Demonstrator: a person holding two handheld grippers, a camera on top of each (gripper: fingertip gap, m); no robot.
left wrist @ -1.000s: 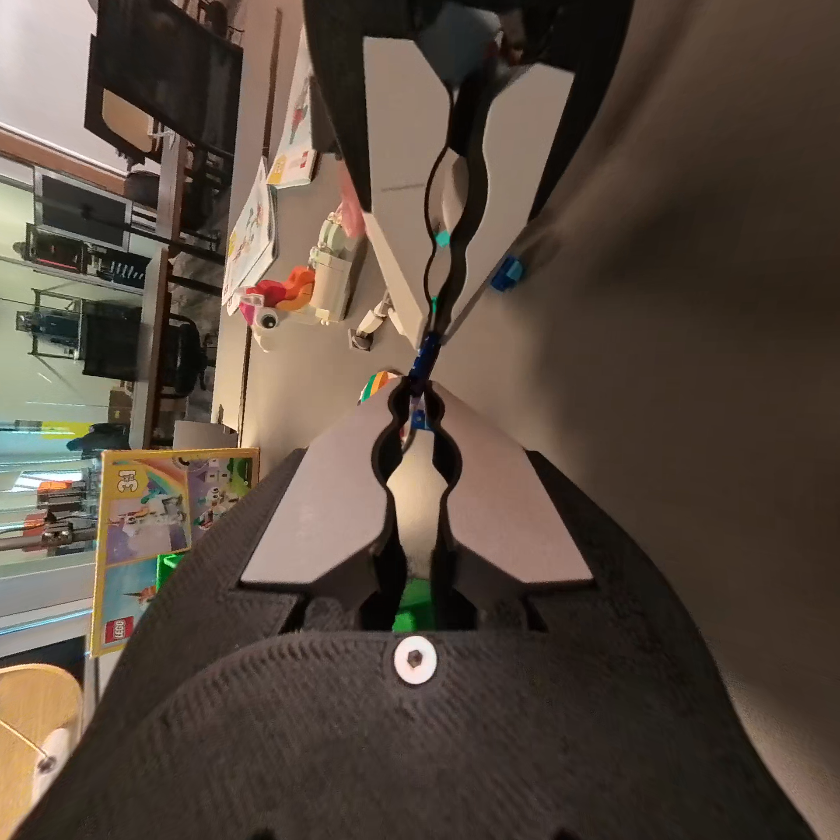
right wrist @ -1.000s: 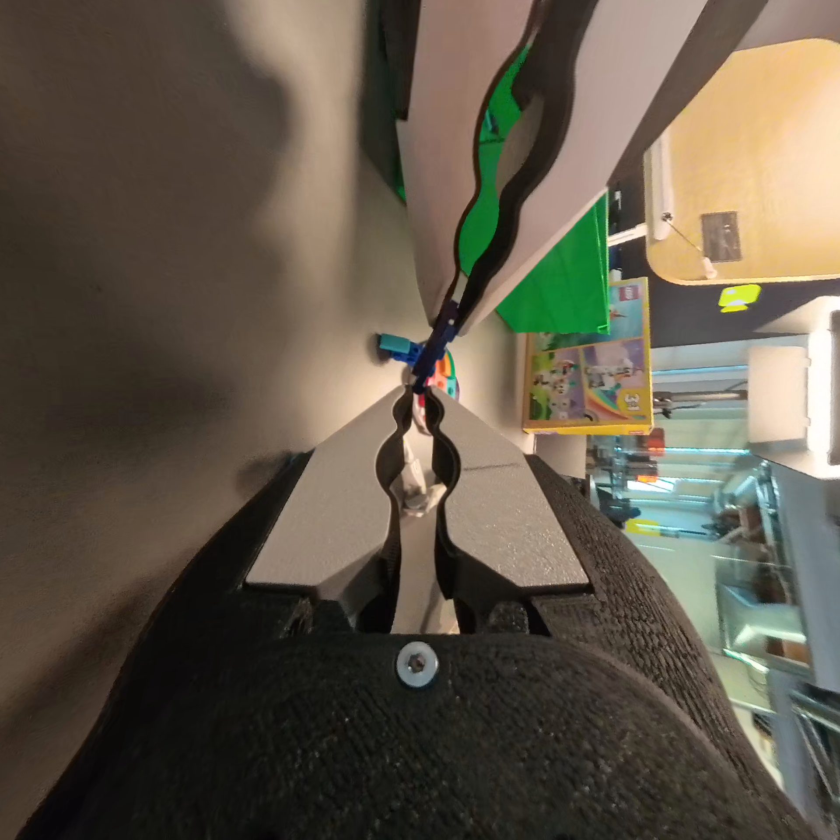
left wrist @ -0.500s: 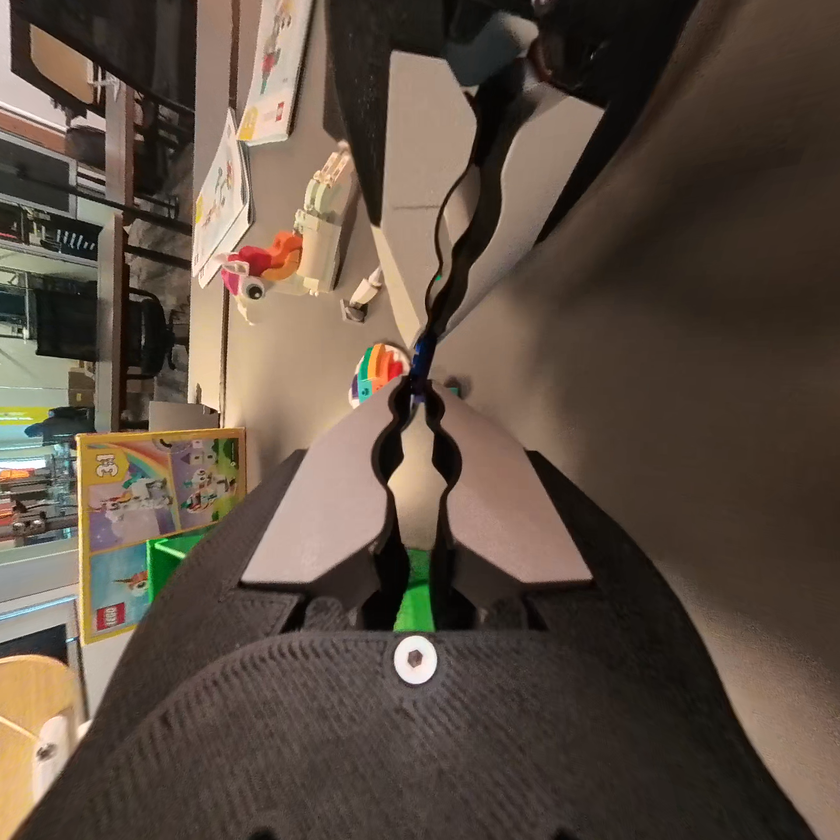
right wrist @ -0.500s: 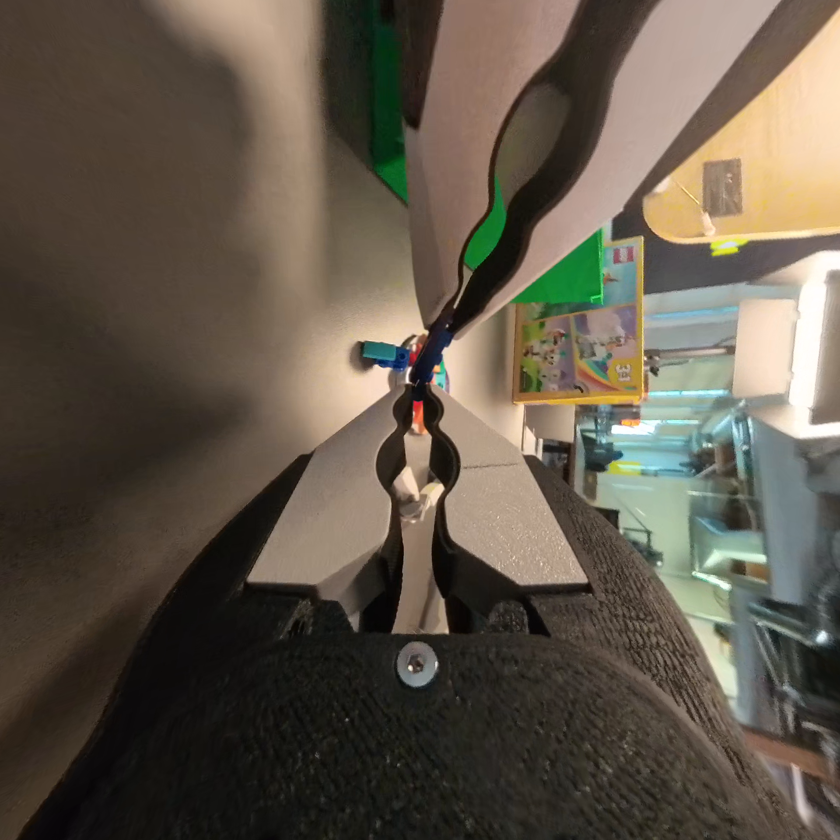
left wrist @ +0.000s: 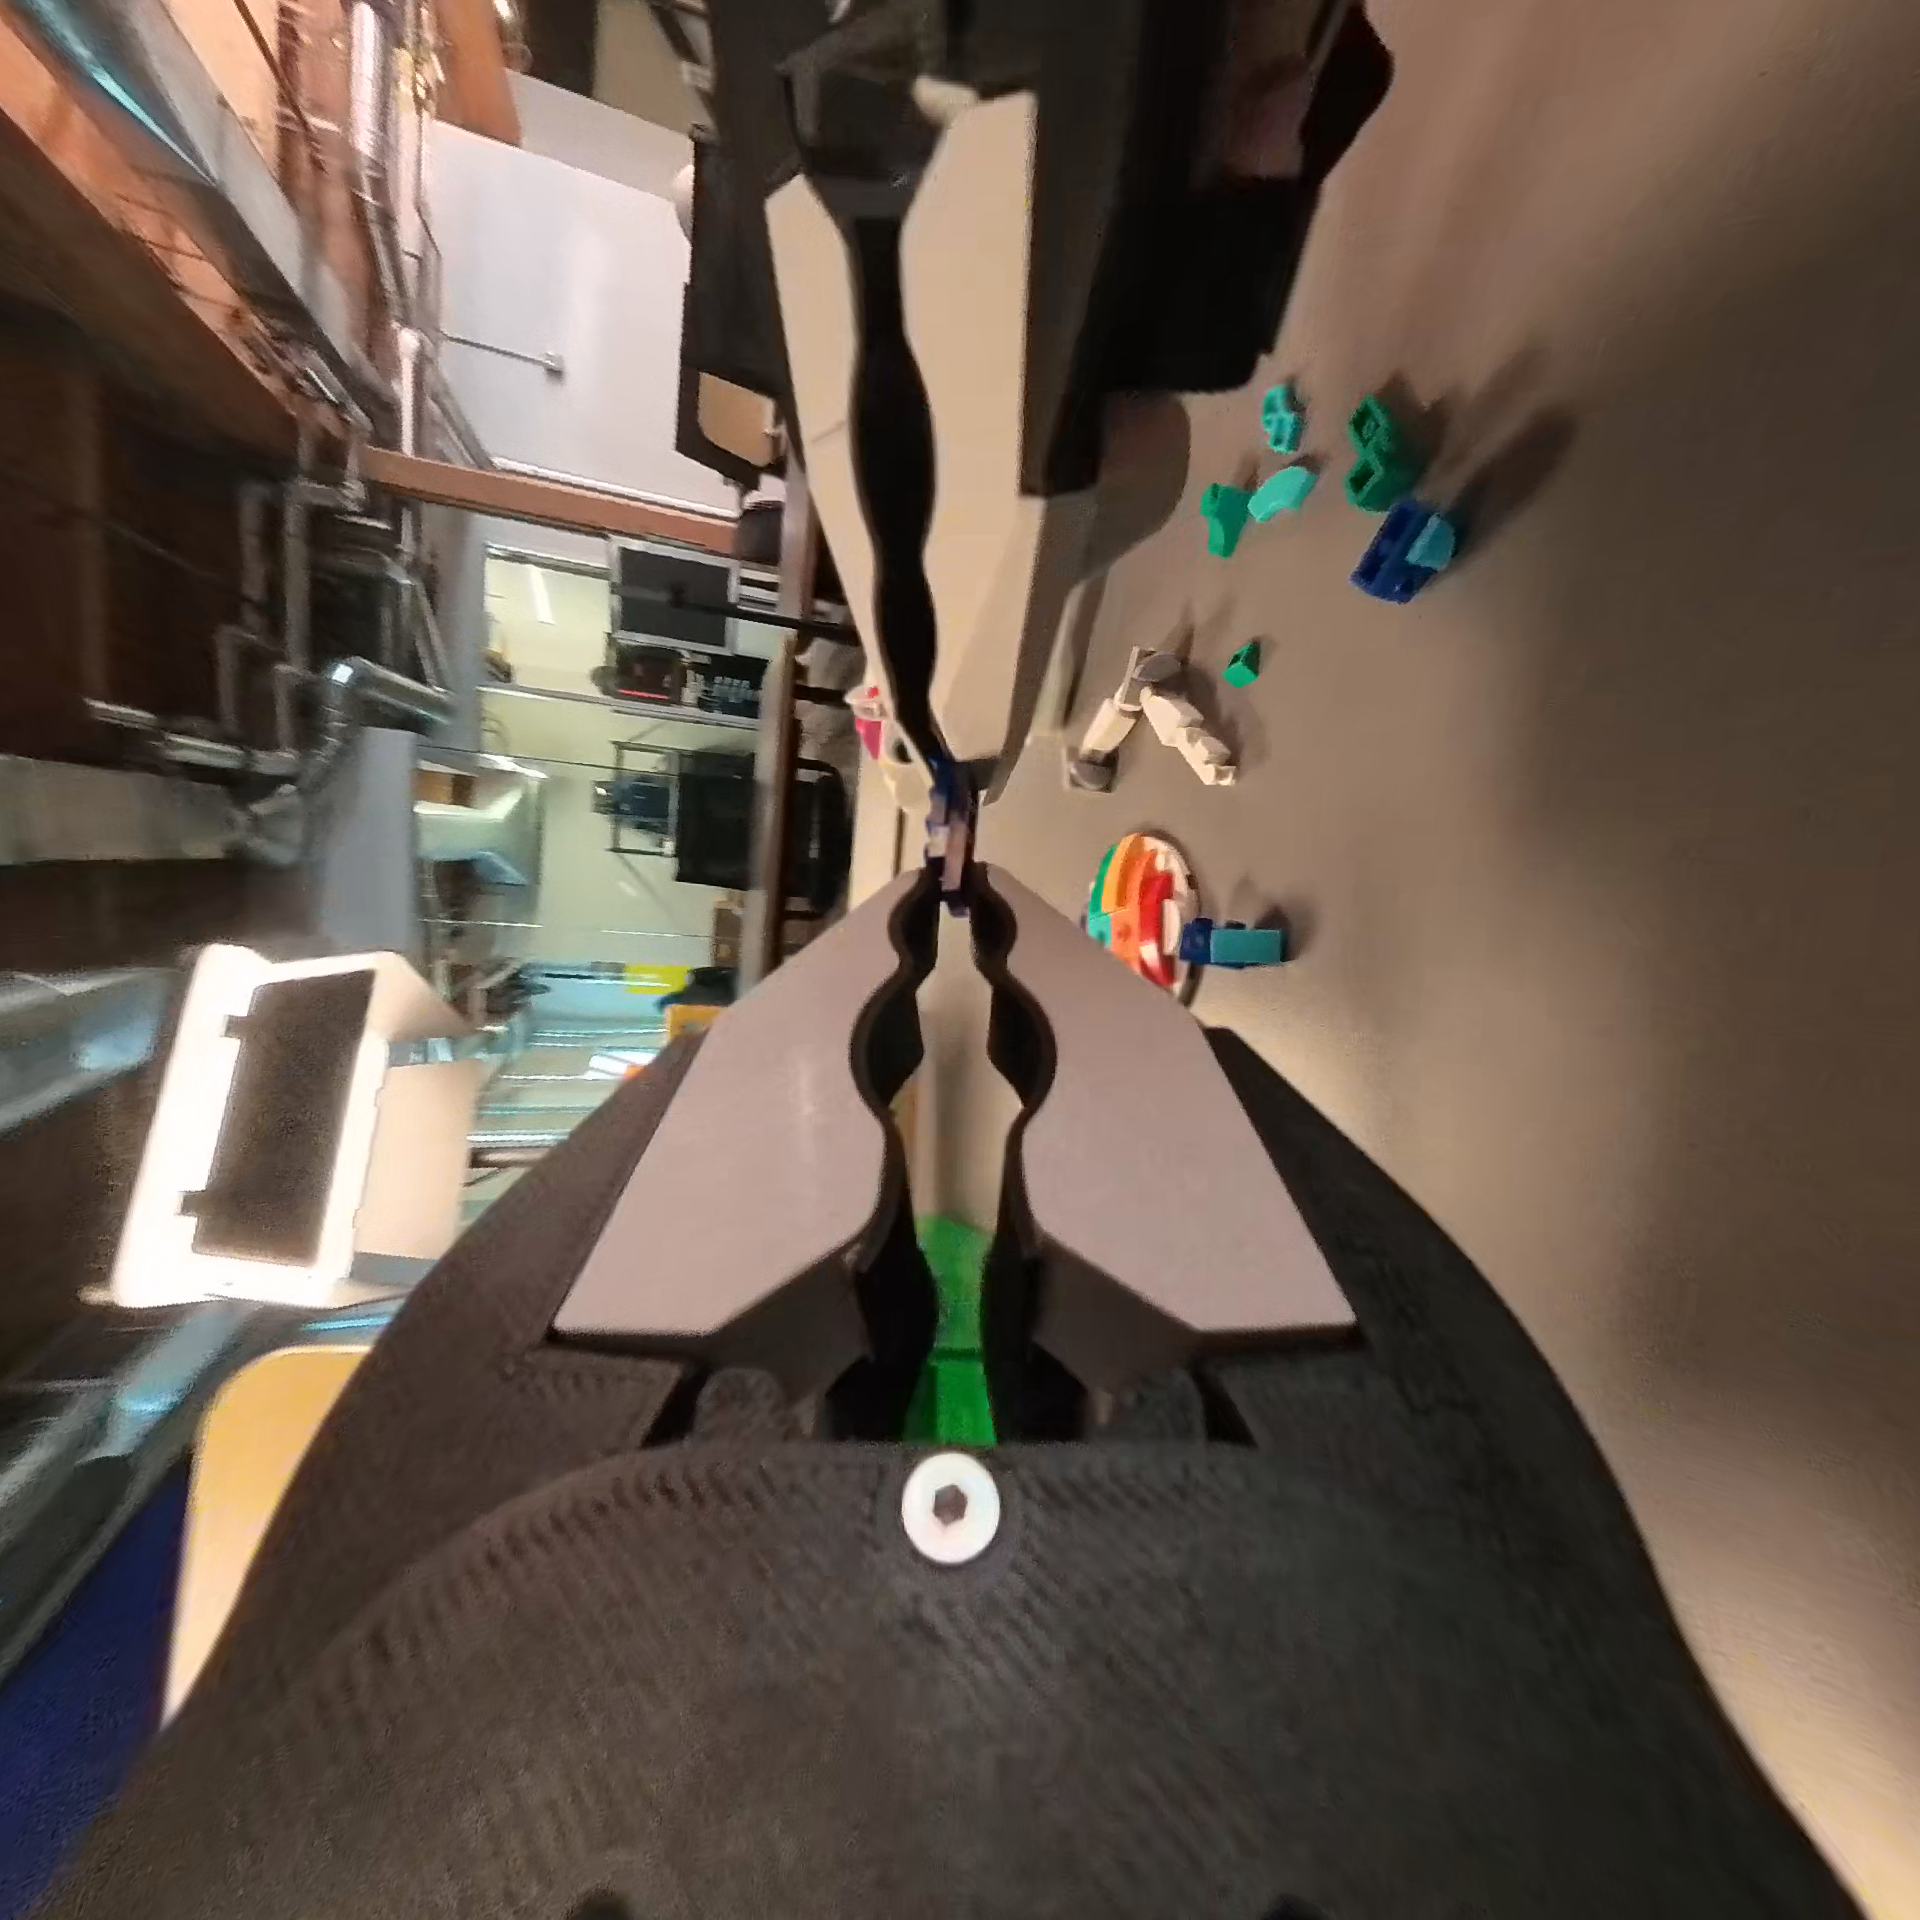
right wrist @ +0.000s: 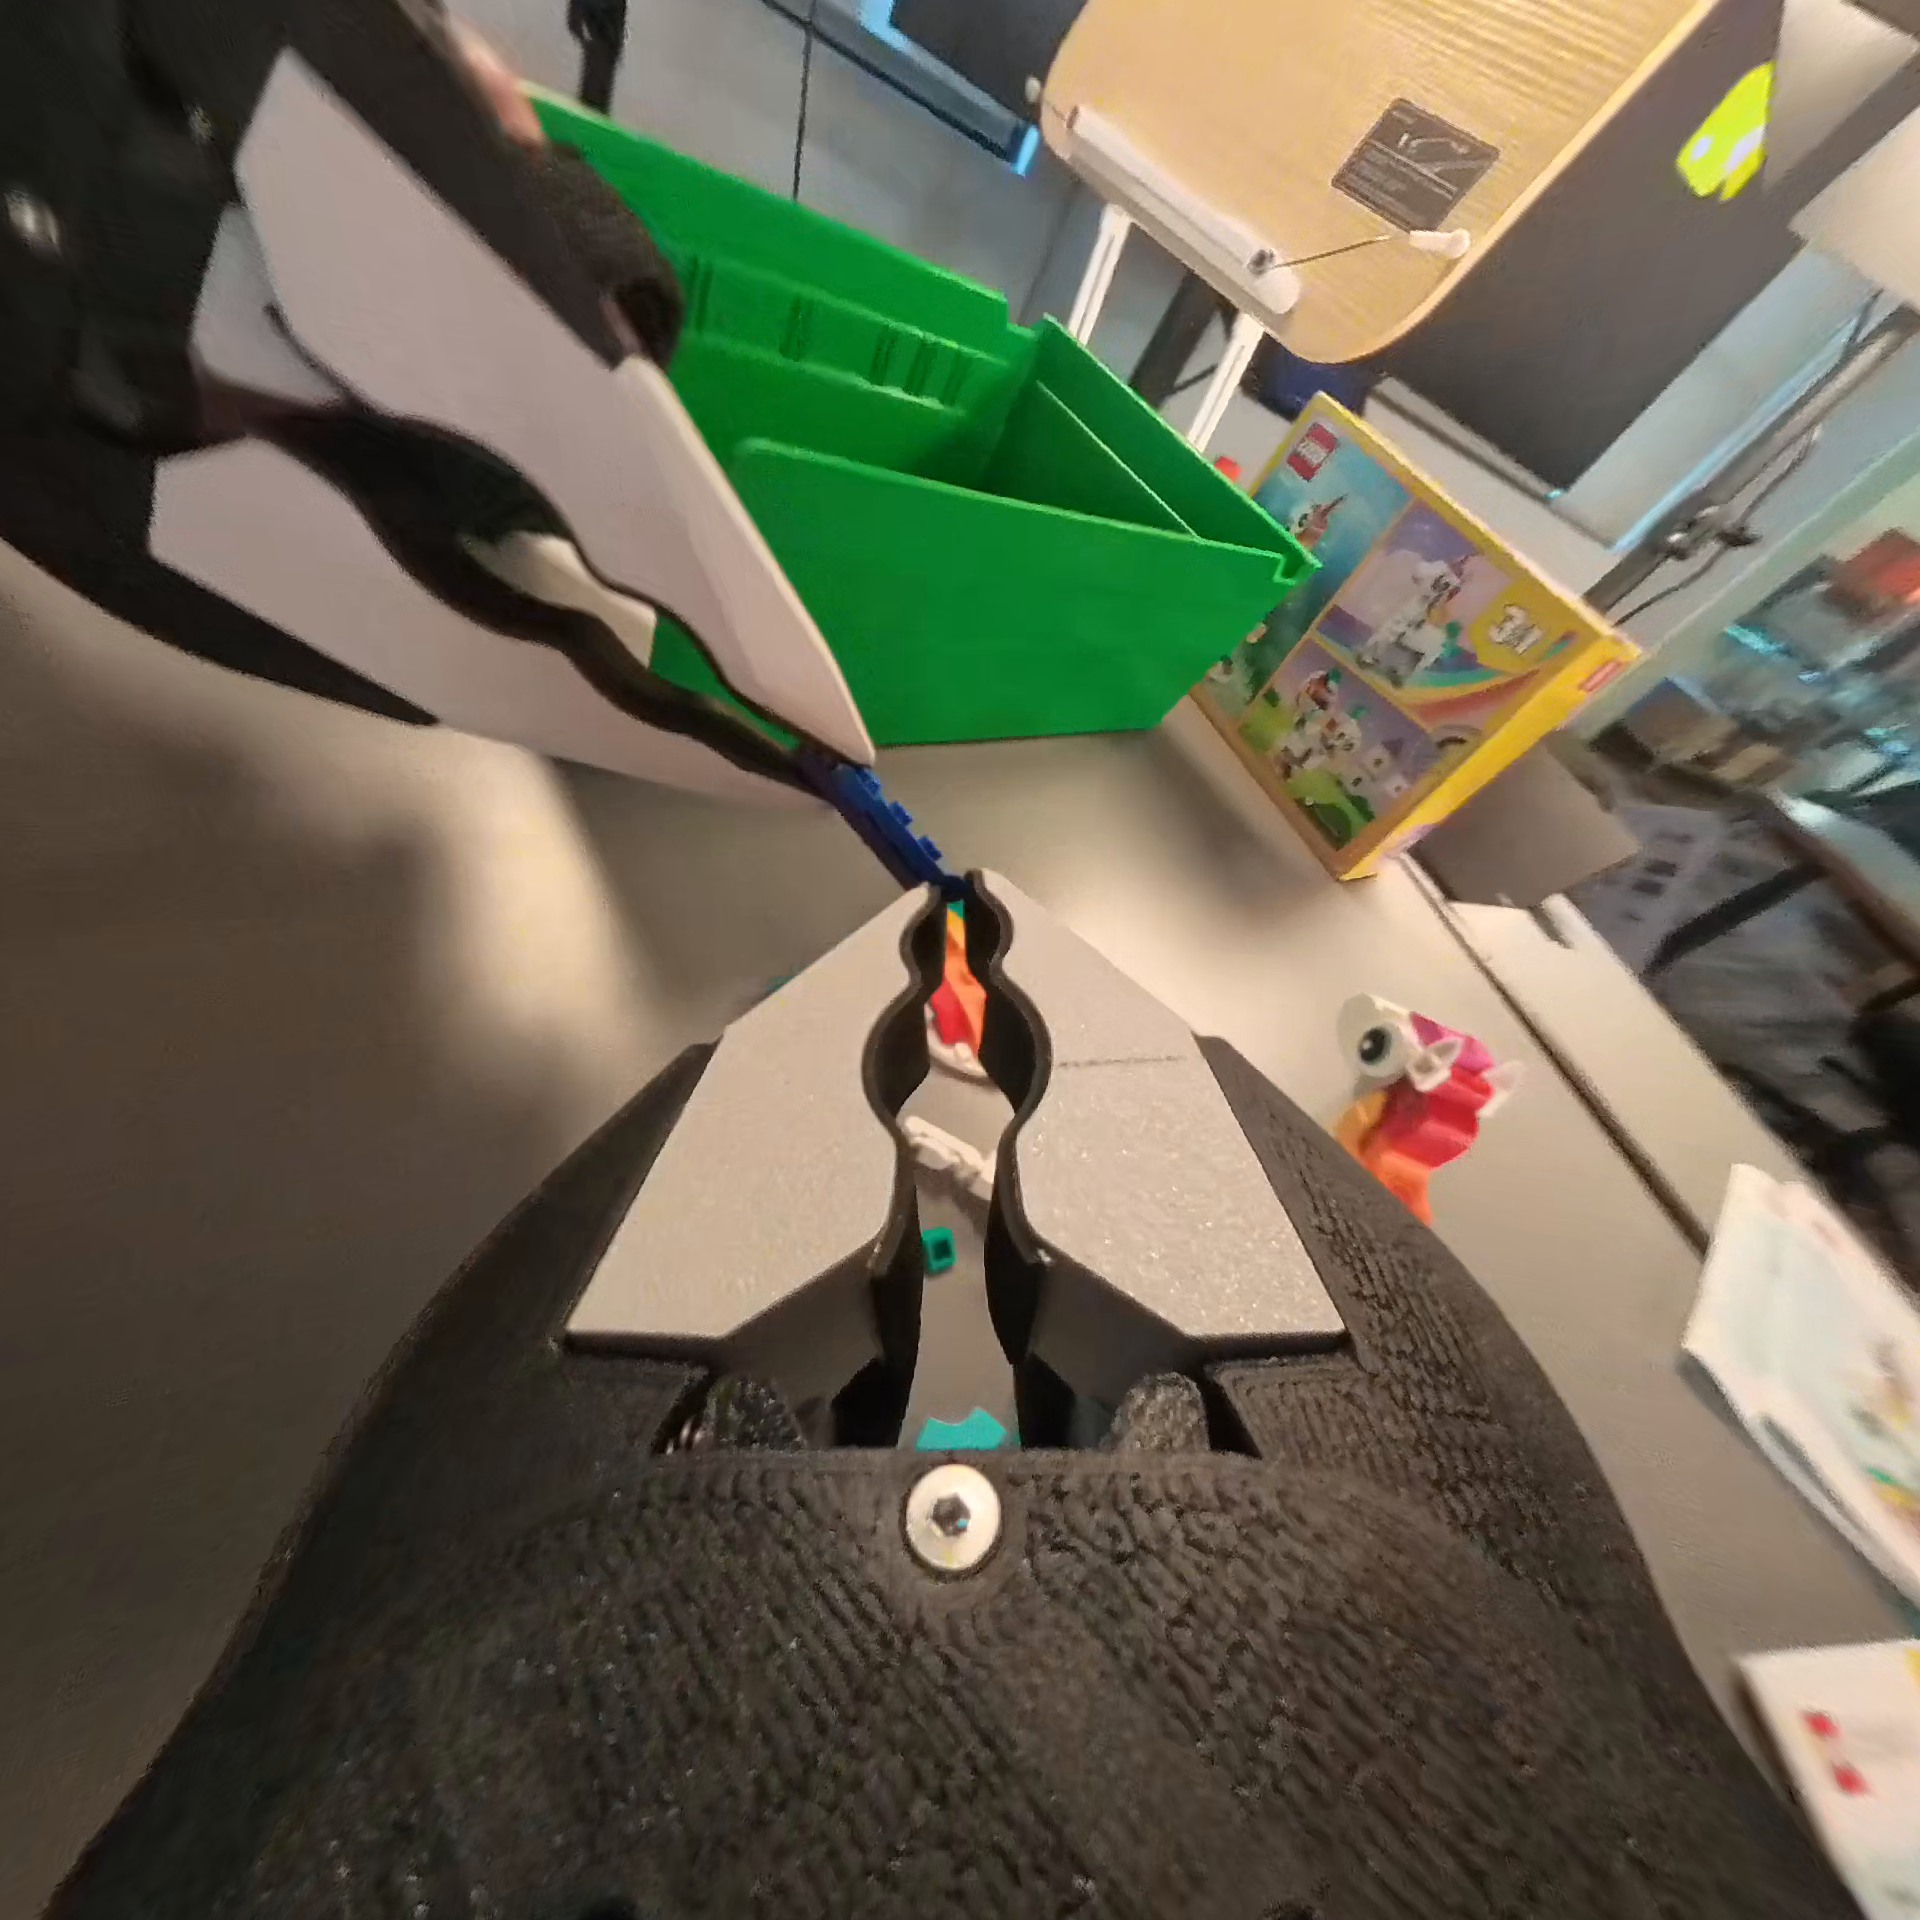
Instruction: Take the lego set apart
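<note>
Left hand-held gripper [left wrist: 951,899] clamped at its tips on one end of a thin dark blue lego strip [right wrist: 878,826]; right hand-held gripper [right wrist: 951,888] clamped on the other end, tip to tip with the left, both raised above the grey bench [left wrist: 1558,1039]. Strip stretched between the two pairs of tips, studs showing along it in the right wrist view.

On the bench below, seen from the left wrist camera: a round rainbow-coloured lego piece [left wrist: 1138,914] with a small blue and teal brick cluster [left wrist: 1236,943] touching its edge; white lego leg parts [left wrist: 1164,727] near; farther off, scattered teal and green bricks [left wrist: 1299,468] and a blue brick pair [left wrist: 1403,551].

From the right wrist camera: green divided bin [right wrist: 987,540] just behind the grippers, yellow lego box [right wrist: 1403,644] beside it, unicorn head with pink and orange mane [right wrist: 1413,1091] lying well apart to the right, instruction booklets [right wrist: 1818,1382] at the far right edge.
</note>
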